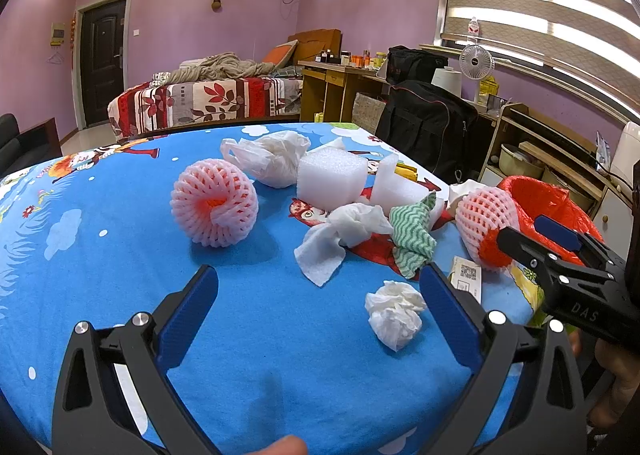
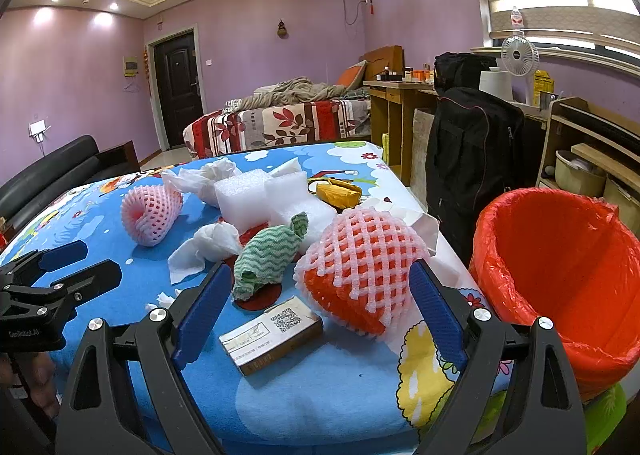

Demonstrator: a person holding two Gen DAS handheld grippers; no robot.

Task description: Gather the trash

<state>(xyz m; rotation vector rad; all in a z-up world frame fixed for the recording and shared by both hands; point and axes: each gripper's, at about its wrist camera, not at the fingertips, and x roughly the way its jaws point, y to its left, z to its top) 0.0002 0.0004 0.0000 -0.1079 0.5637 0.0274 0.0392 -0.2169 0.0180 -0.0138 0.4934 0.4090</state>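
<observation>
Trash lies on a blue cartoon tablecloth (image 1: 120, 255). My left gripper (image 1: 320, 287) is open and empty, with a crumpled tissue ball (image 1: 394, 313) by its right finger. A pink foam fruit net (image 1: 214, 203) sits ahead on the left, a flat white tissue (image 1: 340, 239) and a green wavy cloth (image 1: 412, 233) ahead. My right gripper (image 2: 320, 287) is open and empty; a small cardboard box (image 2: 272, 333) and a second pink net (image 2: 360, 267) lie between its fingers. A bin with a red bag (image 2: 560, 275) stands at the table's right.
White foam blocks (image 1: 332, 179), a white plastic bag (image 1: 276, 157) and a yellow wrapper (image 2: 338, 193) lie further back. A black bag on a chair (image 2: 472, 159) and wooden shelves (image 2: 592, 151) stand to the right. A bed (image 1: 208, 99) is behind the table.
</observation>
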